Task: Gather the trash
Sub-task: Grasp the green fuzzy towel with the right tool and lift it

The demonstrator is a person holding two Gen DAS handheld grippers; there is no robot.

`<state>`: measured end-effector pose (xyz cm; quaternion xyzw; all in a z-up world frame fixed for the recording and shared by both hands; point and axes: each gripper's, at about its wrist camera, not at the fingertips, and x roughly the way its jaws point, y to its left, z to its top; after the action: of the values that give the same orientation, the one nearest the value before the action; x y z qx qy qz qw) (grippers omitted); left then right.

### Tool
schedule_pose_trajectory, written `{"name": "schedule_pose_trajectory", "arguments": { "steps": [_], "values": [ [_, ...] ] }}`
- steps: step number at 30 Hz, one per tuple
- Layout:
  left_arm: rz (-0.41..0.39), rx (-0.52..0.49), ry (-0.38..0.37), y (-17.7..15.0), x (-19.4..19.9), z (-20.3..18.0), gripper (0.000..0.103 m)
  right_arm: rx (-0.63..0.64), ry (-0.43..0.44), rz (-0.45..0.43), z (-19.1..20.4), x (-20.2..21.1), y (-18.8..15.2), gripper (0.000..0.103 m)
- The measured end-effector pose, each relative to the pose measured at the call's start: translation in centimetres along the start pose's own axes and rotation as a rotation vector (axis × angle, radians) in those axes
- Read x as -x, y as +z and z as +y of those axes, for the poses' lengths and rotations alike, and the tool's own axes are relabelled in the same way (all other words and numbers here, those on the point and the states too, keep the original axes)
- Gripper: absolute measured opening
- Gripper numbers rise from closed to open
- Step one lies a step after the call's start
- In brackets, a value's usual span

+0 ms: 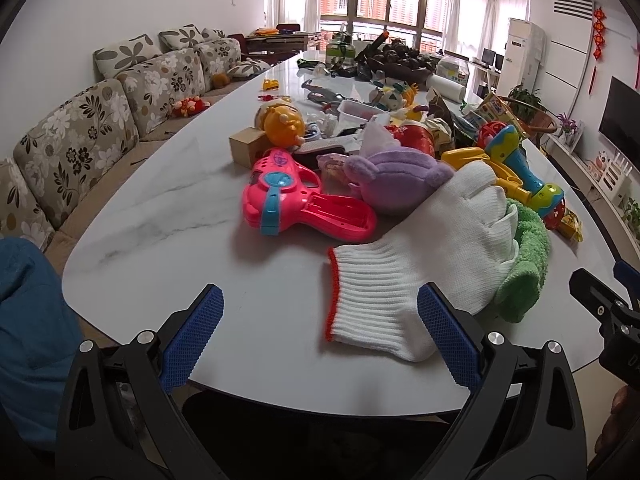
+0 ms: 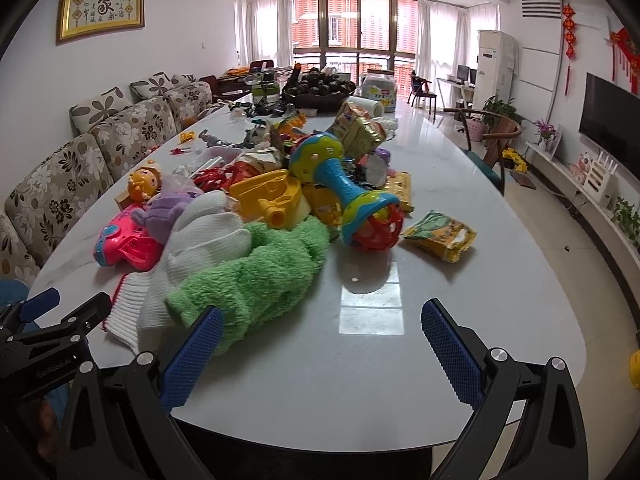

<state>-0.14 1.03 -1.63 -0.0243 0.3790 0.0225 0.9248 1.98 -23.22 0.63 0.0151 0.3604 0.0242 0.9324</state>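
Nothing looked collected: both the left claw (image 1: 320, 336) and right claw (image 2: 322, 354) hung released, empty; the crumpled yellow snack wrapper (image 2: 440, 236) lay on the white marble desk (image 2: 480, 280).

White glove (image 1: 432, 248) with red-edged cuff, fuzzy green sock (image 2: 256, 276), pink toy (image 1: 296, 200), floral-patterned sofa (image 1: 80, 148).
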Motion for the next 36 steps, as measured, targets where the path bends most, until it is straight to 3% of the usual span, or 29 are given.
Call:
{"name": "schedule_pose_trajectory", "arguments": {
  "steps": [8, 9, 10, 11, 12, 14, 20, 23, 29, 33, 36],
  "values": [
    [-0.022, 0.079, -0.007, -0.5, 1.1, 4.0, 0.095, -0.102, 0.17, 0.127, 0.9, -6.4, 1.5, 0.098],
    [-0.026, 0.084, -0.011, -0.5, 1.2, 4.3, 0.095, -0.128, 0.224, 0.139, 0.6, -7.0, 1.4, 0.088],
    [-0.028, 0.085, -0.016, -0.6, 1.2, 4.5, 0.095, -0.168, 0.316, 0.161, 0.2, -7.8, 1.2, 0.042],
    [-0.032, 0.08, -0.028, -0.7, 1.3, 4.7, 0.095, -0.21, 0.399, 0.203, -0.2, -8.6, 1.0, 0.022],
    [-0.034, 0.072, -0.038, -0.8, 1.4, 4.7, 0.095, -0.26, 0.445, 0.218, -0.9, -8.8, 0.9, 0.023],
    [-0.043, 0.053, -0.063, -1.0, 1.5, 4.5, 0.095, -0.247, 0.449, 0.184, -1.6, -7.5, 1.1, 0.021],
    [-0.121, -0.072, -0.244, -1.4, 3.1, 1.1, 0.095, -0.18, 0.527, -0.022, -3.8, 1.4, 5.4, 0.021],
    [-0.171, -0.179, -0.312, -1.2, 3.8, -2.6, 0.095, -0.042, 0.411, -0.125, -4.1, 3.8, 8.4, 0.022],
    [-0.211, -0.263, -0.468, -0.4, 4.0, -8.7, 0.095, -0.118, 0.526, -0.062, -6.4, 2.0, 9.1, 0.022],
    [-0.286, -0.351, -0.453, 0.0, 4.0, -11.9, 0.095, -0.173, 0.681, -0.013, -6.7, 1.8, 8.2, 0.022],
    [-0.328, -0.396, -0.416, 0.1, 4.2, -12.8, 0.095, -0.163, 0.71, -0.027, -6.1, 2.8, 7.9, 0.022]
  ]
}}
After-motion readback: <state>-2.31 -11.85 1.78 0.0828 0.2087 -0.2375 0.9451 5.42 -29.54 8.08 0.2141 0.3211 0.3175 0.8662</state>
